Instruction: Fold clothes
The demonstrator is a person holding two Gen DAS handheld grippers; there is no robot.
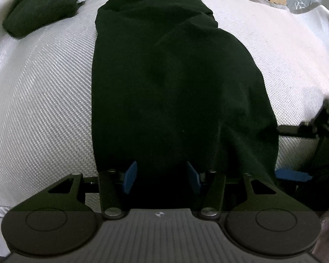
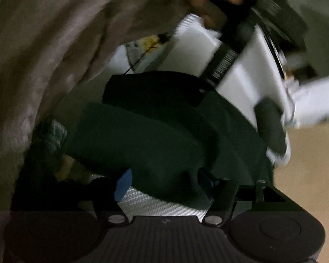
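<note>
garment: dark green garment (image 1: 175, 83) lay as a long narrow strip on the white woven surface (image 1: 43, 100), running away from the left gripper (image 1: 162, 175) toward the far edge; already folded lengthwise by the look of it.
near end: strip's near end sat right at the left gripper, between its blue pads.
left fingers: apart, roughly halfway; blue pads (image 1: 129, 177) stood either side of the cloth end. Pads did not visibly press the cloth, so I'd call it unclamped.
right gripper: right gripper (image 2: 164, 184) was just beside the garment's right near corner, seen from the left wrist as a dark frame with a blue pad.
right fingers: wide apart; dark cloth bulged between them over the weave, not pinched. View was heavily motion-blurred.
second item: a folded dark bundle (image 1: 41, 6) lay well left of the garment, near its far end.
person: a sleeve (image 2: 43, 43) filled the left of the right wrist view.
handling: judged soft, limp, fairly thick knit or fleece; light, not fragile, not slippery against the weave. It would sag and drape, not hold shape.
where to grip: judged best at the two near corners of the strip, each pinch taking all layers at the edge.
risk: catching the top layer only would open the fold.
</note>
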